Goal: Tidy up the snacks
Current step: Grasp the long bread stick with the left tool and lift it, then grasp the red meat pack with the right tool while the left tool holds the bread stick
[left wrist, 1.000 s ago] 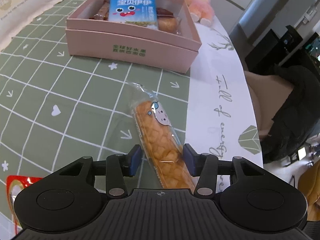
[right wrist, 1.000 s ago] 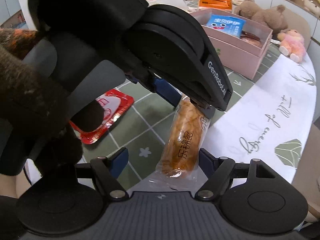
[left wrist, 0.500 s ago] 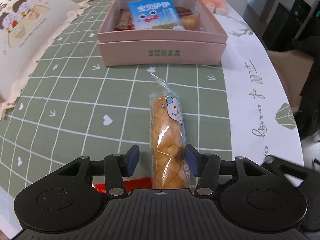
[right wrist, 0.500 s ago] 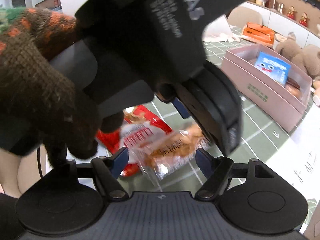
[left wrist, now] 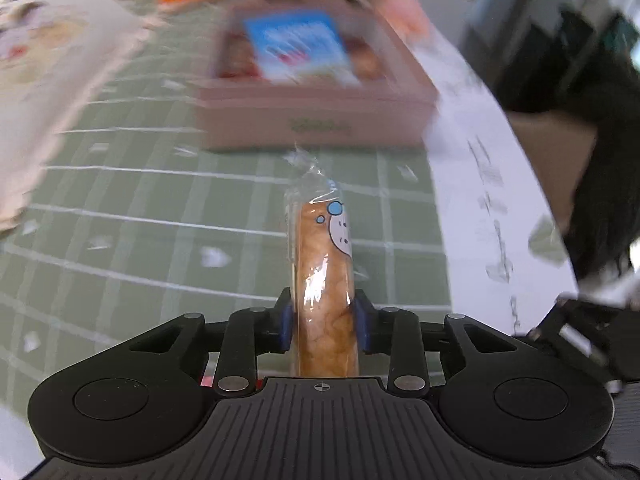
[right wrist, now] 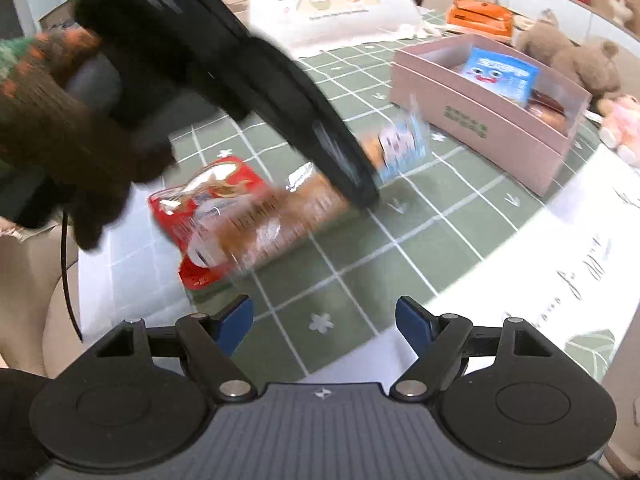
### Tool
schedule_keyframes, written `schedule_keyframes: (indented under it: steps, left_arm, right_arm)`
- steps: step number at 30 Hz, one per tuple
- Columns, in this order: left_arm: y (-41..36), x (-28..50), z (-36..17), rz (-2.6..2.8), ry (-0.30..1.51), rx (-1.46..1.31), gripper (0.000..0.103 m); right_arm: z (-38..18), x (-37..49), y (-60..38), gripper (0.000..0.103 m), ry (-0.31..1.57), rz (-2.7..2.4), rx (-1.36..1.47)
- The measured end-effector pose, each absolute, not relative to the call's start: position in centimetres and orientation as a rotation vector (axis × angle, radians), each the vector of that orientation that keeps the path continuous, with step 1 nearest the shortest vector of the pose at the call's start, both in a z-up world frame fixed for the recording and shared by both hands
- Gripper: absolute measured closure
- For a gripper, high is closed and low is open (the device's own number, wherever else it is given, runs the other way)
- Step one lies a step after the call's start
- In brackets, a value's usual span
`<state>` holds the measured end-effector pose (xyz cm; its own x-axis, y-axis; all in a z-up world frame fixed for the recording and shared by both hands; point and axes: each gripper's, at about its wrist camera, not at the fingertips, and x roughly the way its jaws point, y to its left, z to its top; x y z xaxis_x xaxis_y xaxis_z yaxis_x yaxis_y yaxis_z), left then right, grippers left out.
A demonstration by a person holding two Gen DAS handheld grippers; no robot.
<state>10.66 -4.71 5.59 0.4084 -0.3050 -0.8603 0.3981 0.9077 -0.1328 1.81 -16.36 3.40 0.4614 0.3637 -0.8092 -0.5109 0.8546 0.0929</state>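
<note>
My left gripper (left wrist: pixel 323 325) is shut on a long bread stick in clear wrap (left wrist: pixel 326 280) with a cartoon face, held above the green checked tablecloth and pointing at the pink snack box (left wrist: pixel 316 120). In the right wrist view the same bread stick (right wrist: pixel 280 220) shows blurred under the left gripper body (right wrist: pixel 240 60), above a red snack packet (right wrist: pixel 208 216). My right gripper (right wrist: pixel 324 320) is open and empty, back from them. The pink box (right wrist: pixel 476 120) holds a blue packet (right wrist: pixel 496 76) and other snacks.
A large white printed bag (right wrist: pixel 332 4) lies at the far left of the table. Plush toys (right wrist: pixel 568 60) and an orange pouch (right wrist: pixel 480 20) sit behind the box. The table's white border (right wrist: pixel 560 240) and edge run along the right side.
My left gripper has closed on the bread stick and lifted it, moving fast; the view is blurred. My right gripper has drawn back from the bread and stayed open.
</note>
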Motion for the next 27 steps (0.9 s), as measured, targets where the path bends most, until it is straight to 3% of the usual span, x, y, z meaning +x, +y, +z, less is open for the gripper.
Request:
schedule_keyframes:
  steps: [6,12,16,18,24,27]
  left_arm:
    - [5.0,10.1,8.7,-0.225,1.024,-0.011,0.069]
    - [10.8,8.7,6.7,-0.092,1.097,-0.118,0.069]
    - [11.9,6.8,5.4,-0.098,1.129,-0.177,0.069]
    - [11.9,6.1,5.0,-0.109,1.128,-0.219,0.069]
    - [11.2,5.4,4.0,-0.099,1.133,-0.228,0.069]
    - [11.3,5.6,4.0,-0.052,1.134,-0.172,0.069]
  right_arm:
    - [3.5,2.5,-12.6,0.024,0.929,0.649,-0.211]
    - [3.0,2.6,-7.0,0.024,0.919,0.766,-0.324]
    - [2.6,2.5,-6.6,0.022,0.708,0.562,-0.641]
    - [2.6,4.4,-8.1,0.022,0.695,0.415,-0.686]
    - [4.7,7.4,-11.2,0.022,0.968,0.492,-0.195]
    - [3.0,8.0,-9.3,0.022,1.057,0.478,-0.013]
